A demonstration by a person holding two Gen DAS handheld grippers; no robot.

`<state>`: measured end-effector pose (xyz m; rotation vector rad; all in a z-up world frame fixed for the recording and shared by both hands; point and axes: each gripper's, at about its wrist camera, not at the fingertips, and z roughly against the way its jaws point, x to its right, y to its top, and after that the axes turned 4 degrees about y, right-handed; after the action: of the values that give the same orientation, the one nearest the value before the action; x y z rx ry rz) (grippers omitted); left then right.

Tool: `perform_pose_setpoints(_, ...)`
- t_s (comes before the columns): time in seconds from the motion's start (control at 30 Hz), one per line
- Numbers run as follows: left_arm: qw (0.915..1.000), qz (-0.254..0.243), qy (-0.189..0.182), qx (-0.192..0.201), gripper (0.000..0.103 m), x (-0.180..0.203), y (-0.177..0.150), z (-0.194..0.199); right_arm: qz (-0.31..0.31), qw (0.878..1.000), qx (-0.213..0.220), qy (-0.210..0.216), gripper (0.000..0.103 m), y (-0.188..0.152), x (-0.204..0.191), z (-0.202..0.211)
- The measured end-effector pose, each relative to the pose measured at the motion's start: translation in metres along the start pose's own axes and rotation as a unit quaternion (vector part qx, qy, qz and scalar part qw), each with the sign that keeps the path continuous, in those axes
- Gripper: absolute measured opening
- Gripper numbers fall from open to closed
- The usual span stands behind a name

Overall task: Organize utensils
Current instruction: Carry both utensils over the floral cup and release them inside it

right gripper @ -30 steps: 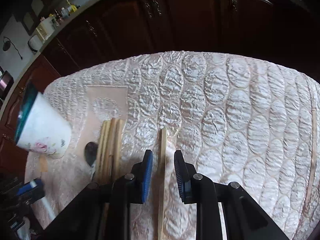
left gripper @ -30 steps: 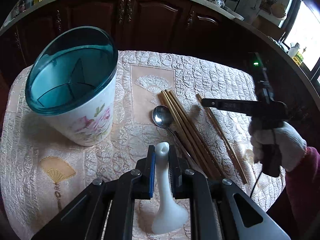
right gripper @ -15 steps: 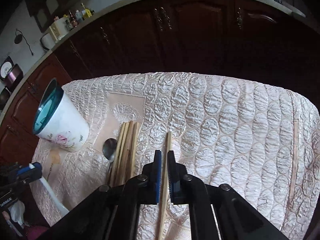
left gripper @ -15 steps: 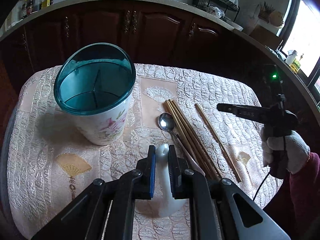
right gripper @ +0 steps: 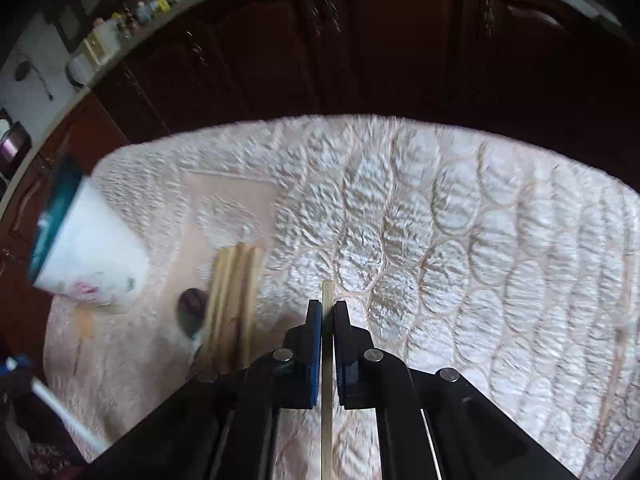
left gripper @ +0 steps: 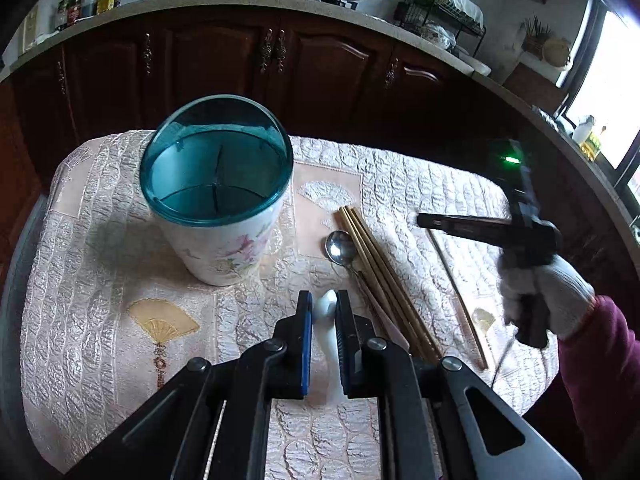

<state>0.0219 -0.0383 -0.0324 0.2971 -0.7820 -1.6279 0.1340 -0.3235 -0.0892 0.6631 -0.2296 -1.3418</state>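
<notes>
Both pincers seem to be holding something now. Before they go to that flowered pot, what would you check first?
1. Left gripper clamps the white ceramic spoon: ok.
2. Right gripper shut on the single wooden chopstick: ok.
3. Teal-rimmed floral holder upright, mouth open: ok.
4. Holder compartments empty: ok.
5. Chopstick clear of the quilted cloth: cannot tell.
6. Chopstick bundle and metal spoon apart from both grippers: ok.

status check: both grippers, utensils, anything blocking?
Left gripper shut on white spoon. Right gripper shut on single chopstick. Holder upright, mouth unobstructed.
</notes>
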Motion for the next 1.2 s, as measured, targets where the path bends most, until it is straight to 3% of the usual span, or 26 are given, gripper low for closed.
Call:
perform_pose_setpoints(0.2,0.9999,0.008,0.002,0.012,0.007,-0.008,0.000,0.014,-0.009,0.997,0.065,0.030,0.007,-0.017,-0.010,0.074)
perform_pose_setpoints(0.43,0.9998,0.018,-0.003,0.011,0.007,-0.016,-0.005,0.025,0.001,0.991,0.120,0.056,0.007,-0.023,-0.036,0.128)
perform_pose_setpoints(0.73,0.9976,0.018,0.003,0.067,0.007,-0.035,0.023,0.088,0.041,0.974,0.195,0.110,0.007,0.016,-0.088,0.192)
perform_pose_setpoints(0.97,0.9912,-0.001,0.070,0.112,0.007,-0.057,0.062,0.113,0.063,0.958,0.249,0.131,0.007,0.067,-0.145,0.200)
perform_pose_setpoints(1.2,0.9875,-0.032,0.129,0.084,0.007,-0.066,0.089,0.076,0.082,0.952,0.272,0.117,0.007,0.121,-0.198,0.172)
